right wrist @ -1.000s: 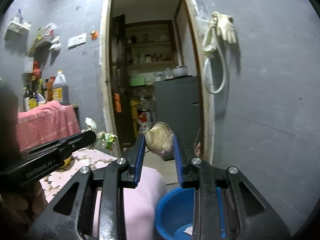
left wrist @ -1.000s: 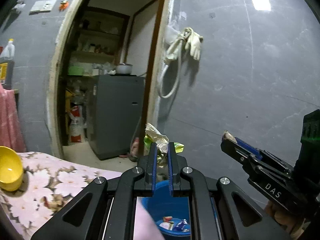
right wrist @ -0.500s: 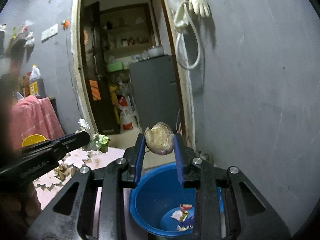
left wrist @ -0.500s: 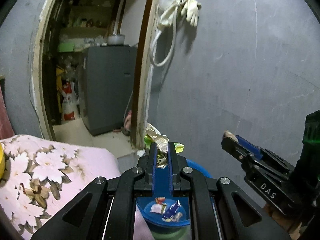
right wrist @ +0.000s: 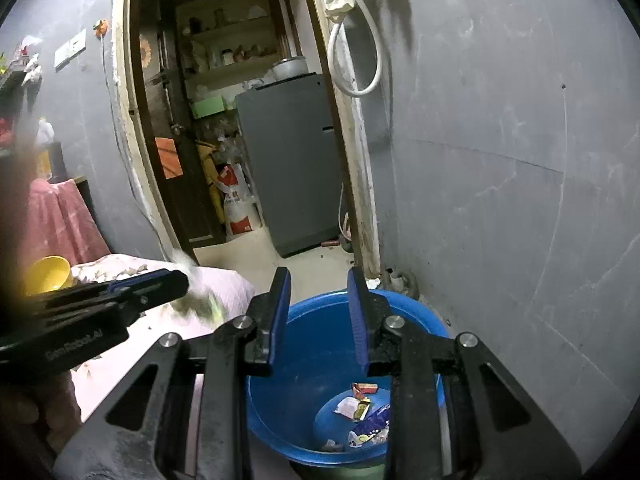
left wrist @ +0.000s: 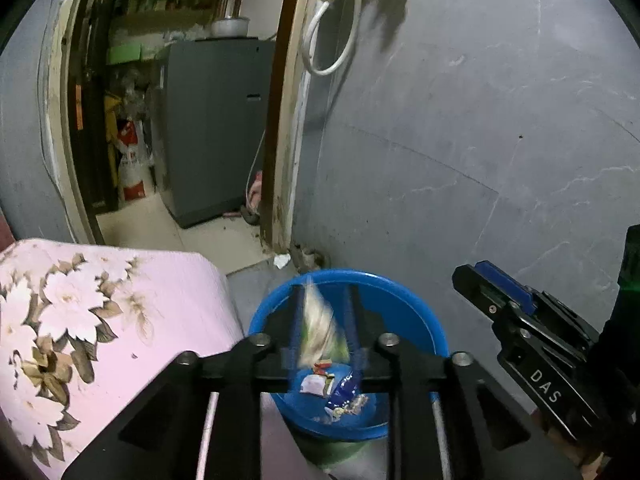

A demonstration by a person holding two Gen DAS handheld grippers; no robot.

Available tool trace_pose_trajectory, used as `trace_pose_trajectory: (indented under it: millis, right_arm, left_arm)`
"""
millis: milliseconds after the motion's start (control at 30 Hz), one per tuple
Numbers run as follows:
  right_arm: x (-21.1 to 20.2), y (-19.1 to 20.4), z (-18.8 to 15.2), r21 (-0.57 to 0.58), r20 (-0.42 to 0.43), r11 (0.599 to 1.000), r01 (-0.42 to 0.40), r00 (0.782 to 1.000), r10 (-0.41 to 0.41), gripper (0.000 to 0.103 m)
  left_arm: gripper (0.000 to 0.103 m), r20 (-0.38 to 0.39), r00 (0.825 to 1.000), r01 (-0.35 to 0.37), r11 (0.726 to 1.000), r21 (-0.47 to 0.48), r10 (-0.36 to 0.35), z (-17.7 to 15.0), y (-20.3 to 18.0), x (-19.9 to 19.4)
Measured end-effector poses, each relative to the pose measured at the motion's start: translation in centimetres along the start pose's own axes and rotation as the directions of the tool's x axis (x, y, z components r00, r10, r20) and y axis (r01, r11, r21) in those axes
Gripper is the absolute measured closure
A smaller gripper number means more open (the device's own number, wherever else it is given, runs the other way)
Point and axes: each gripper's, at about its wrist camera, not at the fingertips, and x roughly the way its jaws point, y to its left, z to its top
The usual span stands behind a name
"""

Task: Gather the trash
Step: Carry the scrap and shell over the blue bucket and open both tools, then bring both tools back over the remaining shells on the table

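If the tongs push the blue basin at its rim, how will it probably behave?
The blue basin looks like thin plastic holding few wrappers, so it is probably light and would slide. It seems to rest on a narrower green base, so a rim push might tip it.

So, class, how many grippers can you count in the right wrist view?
2. The right gripper fills the foreground, its jaws open over the blue basin. The left gripper reaches in from the left edge, seen side-on.

Both wrist views downward — shared blue basin (left wrist: 416,312)
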Motion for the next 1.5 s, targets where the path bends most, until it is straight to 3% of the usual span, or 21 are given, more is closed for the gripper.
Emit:
trace_pose_trajectory:
  millis: [300,467,567,833,1000,1200,1400,1500]
  right_arm:
    - [0.2,-0.1,-0.4,0.018,-0.02,1.0,0.006,1.0,-0.005,0.039]
    - [-0.2,0.5,-0.3,0.016,-0.014,1.0,-0.002,1.0,0.002,0.035]
    - [-0.7,1.1,0.0,0.011,-0.006,1.0,-0.012,1.0,0.012,0.031]
    - [-2.6,3.8,1.0,-0.013,0.039,0.999,-0.043,0.998,0.044,0.017]
    - [-4.0,6.3,1.4,-0.027,0.075,0.997,-0.069,0.995,0.071,0.001]
    - [-5.4,9.3,1.5,-0.041,0.1,0.994,-0.106,0.989,0.109,0.0]
    - [-6.6,12.6,1.4,-0.07,0.122,0.986,-0.149,0.98,0.157,0.0]
    - [-7.0,14.4,1.1,-0.09,0.126,0.98,-0.175,0.975,0.185,0.0]
  left_arm:
    - [0.068,0.004,1.0,-0.018,0.999,-0.042,0.019,-0.8,1.4,-0.8]
    - [0.068,0.025,0.999,-0.039,0.997,-0.065,0.041,-0.7,2.2,-2.4]
    - [0.067,0.047,0.997,-0.054,0.996,-0.071,0.057,-0.5,2.5,-4.0]
    - [0.051,0.138,0.982,-0.108,0.986,-0.124,0.125,-0.6,4.6,-9.4]
    - [0.033,0.184,0.96,-0.181,0.969,-0.168,0.211,-1.3,6.9,-13.4]
    - [0.008,0.248,0.917,-0.258,0.939,-0.227,0.312,-2.3,8.9,-18.0]
    - [0.002,0.297,0.852,-0.356,0.893,-0.277,0.431,-3.8,10.4,-22.2]
    - [0.002,0.298,0.832,-0.388,0.874,-0.294,0.469,-4.6,11.2,-23.5]
